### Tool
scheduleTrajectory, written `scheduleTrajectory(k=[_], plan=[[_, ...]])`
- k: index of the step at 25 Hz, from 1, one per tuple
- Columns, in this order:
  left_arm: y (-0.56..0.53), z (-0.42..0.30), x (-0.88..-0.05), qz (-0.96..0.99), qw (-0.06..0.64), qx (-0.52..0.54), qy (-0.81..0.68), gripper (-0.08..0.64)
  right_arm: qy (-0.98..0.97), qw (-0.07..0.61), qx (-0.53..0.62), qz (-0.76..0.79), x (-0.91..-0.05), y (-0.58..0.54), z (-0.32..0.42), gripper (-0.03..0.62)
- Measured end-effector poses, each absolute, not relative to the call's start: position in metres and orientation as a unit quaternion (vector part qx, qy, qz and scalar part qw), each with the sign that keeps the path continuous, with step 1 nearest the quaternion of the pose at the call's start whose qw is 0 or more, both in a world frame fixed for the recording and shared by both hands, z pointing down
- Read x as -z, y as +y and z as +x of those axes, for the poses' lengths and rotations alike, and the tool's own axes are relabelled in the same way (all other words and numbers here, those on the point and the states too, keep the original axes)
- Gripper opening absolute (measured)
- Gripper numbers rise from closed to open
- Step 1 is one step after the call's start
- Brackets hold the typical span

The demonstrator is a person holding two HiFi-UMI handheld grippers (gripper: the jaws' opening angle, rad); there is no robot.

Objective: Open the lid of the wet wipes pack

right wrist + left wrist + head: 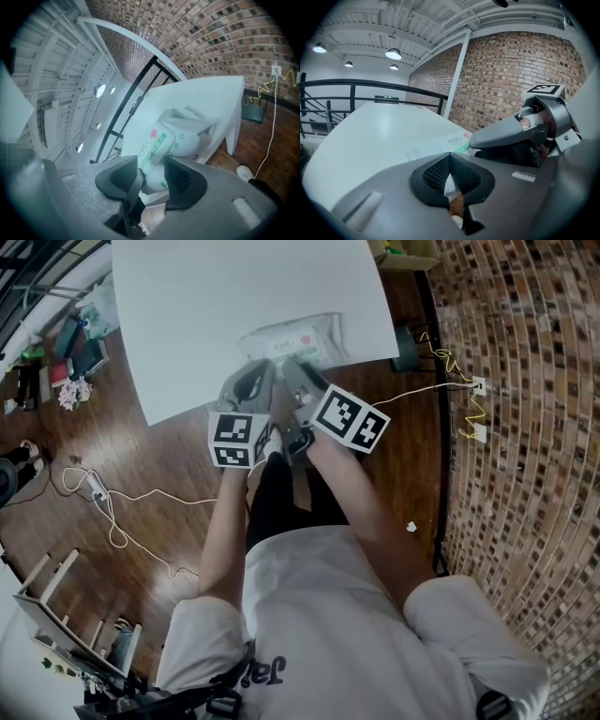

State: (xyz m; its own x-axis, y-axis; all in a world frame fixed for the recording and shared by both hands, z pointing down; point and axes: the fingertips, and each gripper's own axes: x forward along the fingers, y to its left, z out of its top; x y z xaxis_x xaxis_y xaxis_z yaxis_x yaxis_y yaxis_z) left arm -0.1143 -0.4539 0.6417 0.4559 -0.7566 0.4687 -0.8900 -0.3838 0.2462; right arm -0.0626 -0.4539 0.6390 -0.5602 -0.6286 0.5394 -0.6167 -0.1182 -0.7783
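Note:
The wet wipes pack is white with green print and a red mark, and lies at the near edge of the white table. Both grippers meet at its near side. My left gripper is at the pack's left near corner with its pads together. A white sliver shows below the tips, and I cannot tell whether it is the pack's edge. My right gripper stands open. The rounded white lid of the pack reaches into the gap between its pads.
The table's near edge hangs over a wooden floor. A white cable and power strip lie on the floor at the left, and more cables run to the brick wall on the right. A shoe shows under the table.

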Motion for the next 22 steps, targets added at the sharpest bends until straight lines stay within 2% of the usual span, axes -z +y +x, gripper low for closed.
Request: scheduleTrajectory(k=[5,22], plan=[[-0.452,-0.113,-0.638,0.824,0.262,-0.103,-0.491,0.012,0.679,0.01,0.584,-0.444,-0.639,-0.452,-0.063,0.141],[-0.454,-0.113,-0.635,0.822,0.264,-0.118,-0.491,0.012,0.694,0.02,0.582,-0.424,-0.635,-0.464,-0.06,0.034]])
